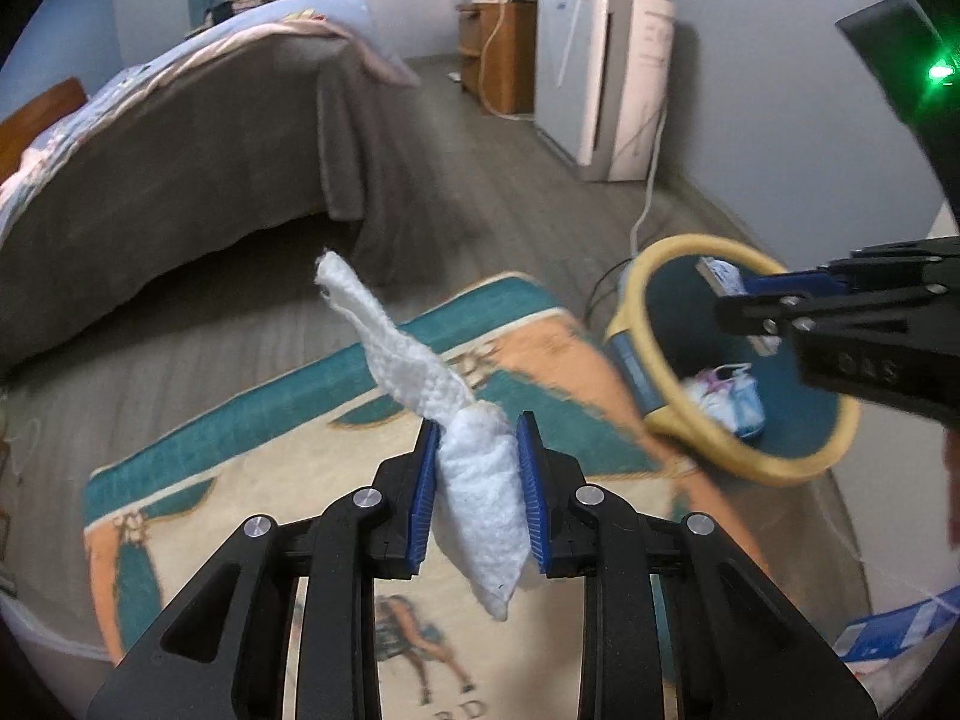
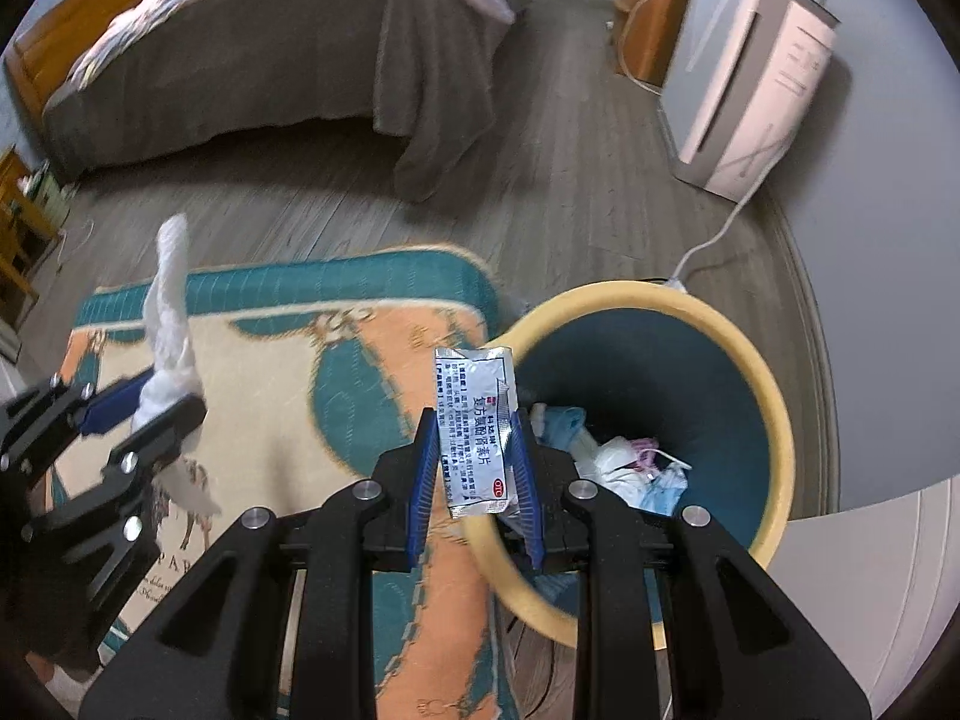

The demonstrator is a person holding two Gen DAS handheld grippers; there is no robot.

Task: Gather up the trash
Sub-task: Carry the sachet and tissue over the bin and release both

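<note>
Left wrist view: the left gripper (image 1: pixel 474 468) pinches a twisted white paper towel (image 1: pixel 474 480) between its blue fingers (image 1: pixel 423 498) above the rug (image 1: pixel 240 450), the towel's tail standing up, with the right gripper (image 1: pixel 762 294) over the yellow-rimmed bin (image 1: pixel 636 294); bare floor (image 1: pixel 480 192) lies open between bed (image 1: pixel 180 150) and white appliance (image 1: pixel 600 72). Right wrist view: the right gripper (image 2: pixel 474 456) angles downward, pinching a printed foil sachet (image 2: pixel 477 438) over the bin's near rim (image 2: pixel 498 570), and only here does the trash (image 2: pixel 624 468) at the bin's bottom show in full; the left gripper (image 2: pixel 150 408) is well apart at left.
</note>
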